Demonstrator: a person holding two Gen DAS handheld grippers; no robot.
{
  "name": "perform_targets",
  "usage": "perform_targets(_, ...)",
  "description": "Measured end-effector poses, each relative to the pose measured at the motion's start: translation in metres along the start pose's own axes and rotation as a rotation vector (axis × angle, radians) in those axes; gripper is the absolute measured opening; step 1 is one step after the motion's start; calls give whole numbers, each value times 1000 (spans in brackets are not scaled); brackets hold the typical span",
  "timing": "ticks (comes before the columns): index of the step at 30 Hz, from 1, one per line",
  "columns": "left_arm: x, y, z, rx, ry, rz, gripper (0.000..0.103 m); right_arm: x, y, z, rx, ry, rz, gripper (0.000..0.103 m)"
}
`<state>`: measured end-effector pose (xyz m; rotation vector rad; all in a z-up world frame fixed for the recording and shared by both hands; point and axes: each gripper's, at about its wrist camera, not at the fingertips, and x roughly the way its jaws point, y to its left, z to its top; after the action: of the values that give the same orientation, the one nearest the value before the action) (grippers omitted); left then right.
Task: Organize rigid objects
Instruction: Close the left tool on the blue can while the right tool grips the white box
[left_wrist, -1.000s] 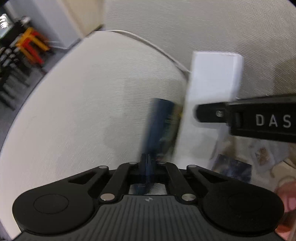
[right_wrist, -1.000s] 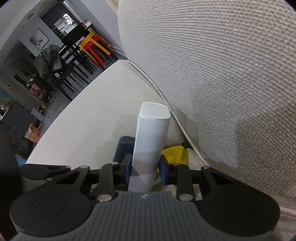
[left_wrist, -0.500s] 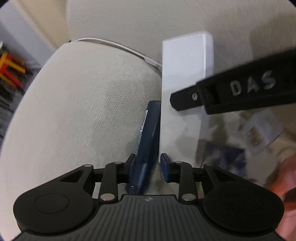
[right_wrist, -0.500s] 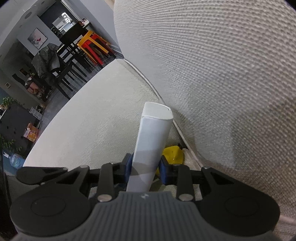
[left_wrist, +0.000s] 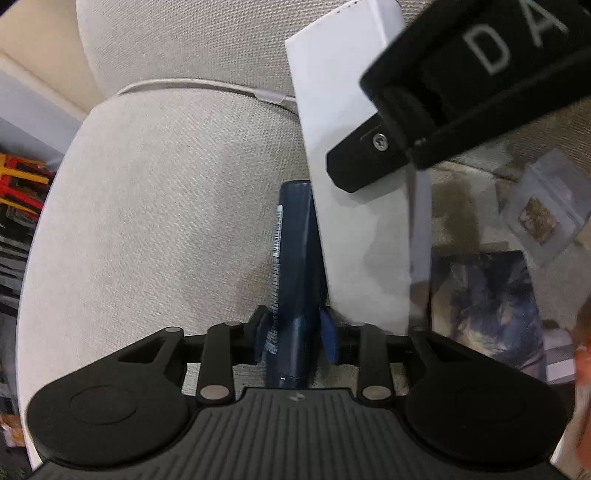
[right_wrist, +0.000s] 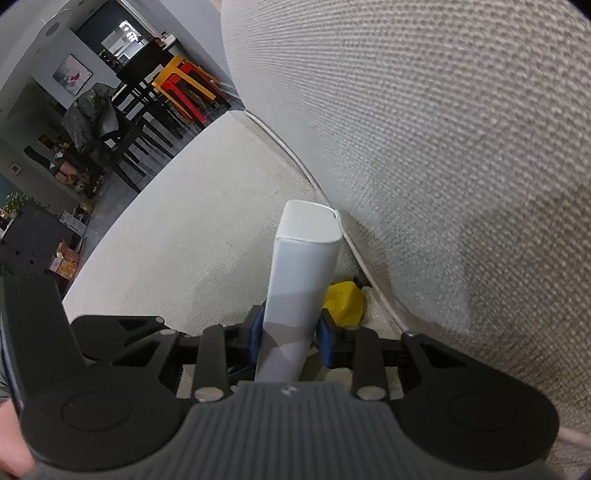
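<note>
My left gripper (left_wrist: 295, 338) is shut on a dark blue tube (left_wrist: 295, 258) that lies lengthwise on the beige sofa seat (left_wrist: 166, 221). A white box (left_wrist: 351, 166) stands right beside the tube, on its right. My right gripper (right_wrist: 290, 338) is shut on that white box (right_wrist: 304, 273) and holds it upright near the sofa back. The right gripper's black body (left_wrist: 461, 92) crosses the top right of the left wrist view, in front of the box.
A yellow object (right_wrist: 341, 299) lies in the seam by the sofa back (right_wrist: 424, 147). A dark printed card (left_wrist: 484, 302) and a small clear bag (left_wrist: 539, 218) lie on the seat to the right. Chairs (right_wrist: 177, 85) stand beyond the sofa's edge.
The left gripper has closed on the blue tube, which now lies straight beside the white box. The right gripper and box have drawn nearer the left camera.
</note>
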<state>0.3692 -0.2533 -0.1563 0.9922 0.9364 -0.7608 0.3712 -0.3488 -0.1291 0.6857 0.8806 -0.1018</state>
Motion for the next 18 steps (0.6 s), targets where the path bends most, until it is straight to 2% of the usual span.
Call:
perform_targets(3,-8,10,-11,-67,24,5,32,-2,0,0,-1,-9,14,30)
perform_targets(7,-22,28,-20,-252,57,39,23,-3,0,0,-4,-13,25,30)
perform_targets(8,-27,33,-24,-299,57,47,10,-3,1,-1,-9,-13,25,30)
perform_targets(9,-30,37,-28,-345,53,39,0,-3,2,-1,-17,-15,24,30)
perform_targets(12,-26,39,-31,-393,63,92,0,0,11,-3,-74,-19,20,30)
perform_targets(15,-10,47,-30,-458,75,28,3,4,19,-5,-117,-25,36,28)
perform_targets(18,-4,46,-28,-464,38,-14,11,8,13,-3,-78,-13,48,28)
